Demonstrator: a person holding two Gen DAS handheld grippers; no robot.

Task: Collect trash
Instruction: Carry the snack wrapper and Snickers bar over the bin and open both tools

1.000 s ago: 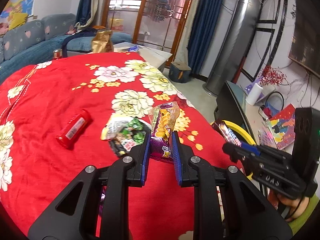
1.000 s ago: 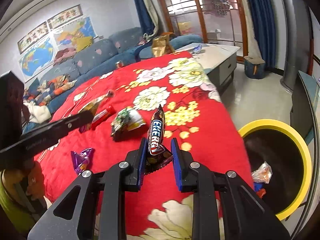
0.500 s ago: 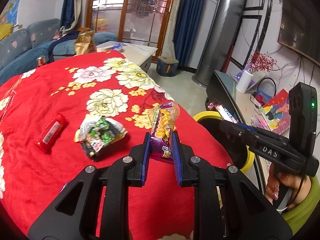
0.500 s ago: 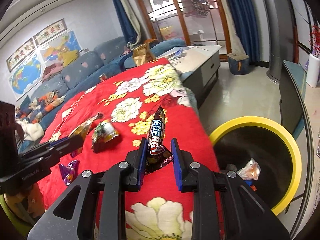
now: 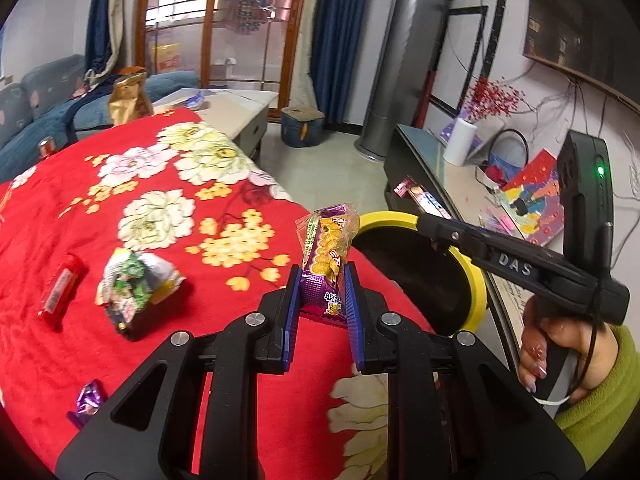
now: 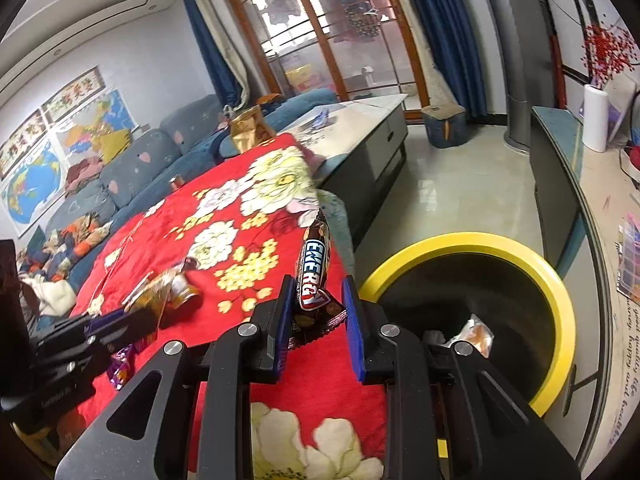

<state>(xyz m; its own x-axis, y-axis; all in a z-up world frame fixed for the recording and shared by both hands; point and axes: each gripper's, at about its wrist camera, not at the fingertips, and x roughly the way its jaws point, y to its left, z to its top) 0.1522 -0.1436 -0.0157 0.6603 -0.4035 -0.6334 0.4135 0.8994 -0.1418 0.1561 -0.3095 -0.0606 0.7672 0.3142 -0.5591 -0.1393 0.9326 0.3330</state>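
My left gripper (image 5: pixel 321 286) is shut on a purple biscuit packet (image 5: pixel 326 256) and holds it upright over the red flowered blanket (image 5: pixel 168 184), near the yellow-rimmed black bin (image 5: pixel 474 276). My right gripper (image 6: pixel 316 300) is shut on a brown Energy chocolate bar wrapper (image 6: pixel 313 268), held just left of the bin (image 6: pixel 560 292). It also shows in the left wrist view (image 5: pixel 424 220), above the bin. A green and white wrapper (image 5: pixel 134 286), a red packet (image 5: pixel 60 292) and a small purple wrapper (image 5: pixel 89 398) lie on the blanket.
The bin holds some wrappers (image 6: pixel 474 334). A grey coffee table (image 6: pixel 360 128) stands beyond the blanket, a blue sofa (image 6: pixel 132 168) to the left. A low cabinet (image 6: pixel 560 168) with a paper roll (image 6: pixel 595 120) runs along the right.
Both grippers have swung to the right towards the bin, each keeping its wrapper. The bin now fills more of the right wrist view.
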